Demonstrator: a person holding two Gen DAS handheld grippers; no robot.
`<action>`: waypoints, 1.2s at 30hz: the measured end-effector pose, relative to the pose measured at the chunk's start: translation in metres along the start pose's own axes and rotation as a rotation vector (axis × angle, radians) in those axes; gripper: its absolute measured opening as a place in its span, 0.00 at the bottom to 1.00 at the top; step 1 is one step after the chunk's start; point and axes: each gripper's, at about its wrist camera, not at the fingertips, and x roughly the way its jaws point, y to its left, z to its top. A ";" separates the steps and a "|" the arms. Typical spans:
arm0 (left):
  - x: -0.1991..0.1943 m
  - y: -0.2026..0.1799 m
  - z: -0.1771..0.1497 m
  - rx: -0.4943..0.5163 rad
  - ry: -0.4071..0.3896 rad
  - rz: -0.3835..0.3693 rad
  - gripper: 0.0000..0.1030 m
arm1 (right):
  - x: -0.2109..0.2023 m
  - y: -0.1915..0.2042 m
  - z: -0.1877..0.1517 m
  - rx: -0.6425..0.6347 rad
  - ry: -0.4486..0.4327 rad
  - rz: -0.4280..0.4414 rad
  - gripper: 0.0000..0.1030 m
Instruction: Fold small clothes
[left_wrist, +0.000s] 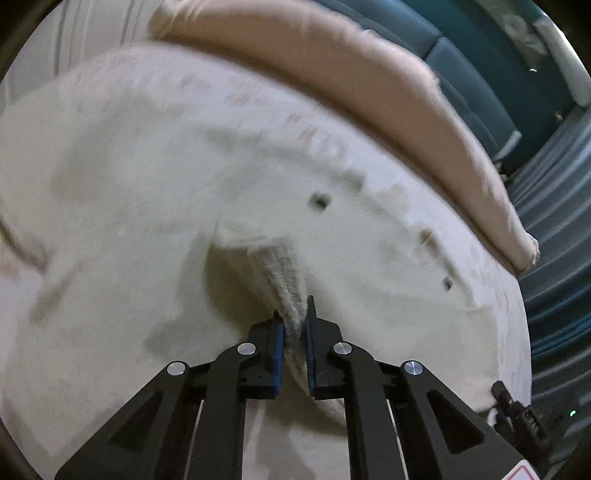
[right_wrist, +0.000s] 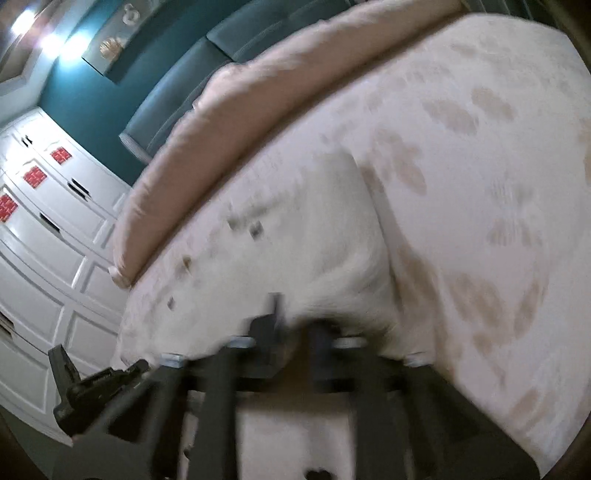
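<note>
A white knitted garment (left_wrist: 166, 177) with dark buttons (left_wrist: 319, 201) lies spread on the bed. My left gripper (left_wrist: 295, 319) is shut on its ribbed edge (left_wrist: 280, 273), which rises in a ridge between the blue pads. The right wrist view is blurred: my right gripper (right_wrist: 295, 326) is low on the same garment (right_wrist: 325, 229), jaws close together with white cloth bunched at the tips. Each gripper shows at the edge of the other's view, the right one (left_wrist: 504, 397) at lower right and the left one (right_wrist: 110, 376) at lower left.
The bed sheet (right_wrist: 480, 177) is pale with tan blotches. A long pink bolster (left_wrist: 369, 85) runs along the far side, with a teal padded headboard (left_wrist: 476, 85) behind it. White panelled cupboards (right_wrist: 48, 229) stand past the bed's left edge.
</note>
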 end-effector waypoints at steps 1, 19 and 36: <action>-0.012 -0.009 0.007 0.030 -0.061 -0.011 0.07 | -0.015 0.004 0.006 0.008 -0.077 0.054 0.07; 0.026 0.030 -0.040 0.016 -0.070 -0.029 0.16 | -0.016 0.005 0.024 -0.182 -0.093 -0.263 0.48; 0.032 0.029 -0.048 0.047 -0.127 -0.029 0.19 | 0.107 -0.057 0.101 0.016 0.049 -0.310 0.08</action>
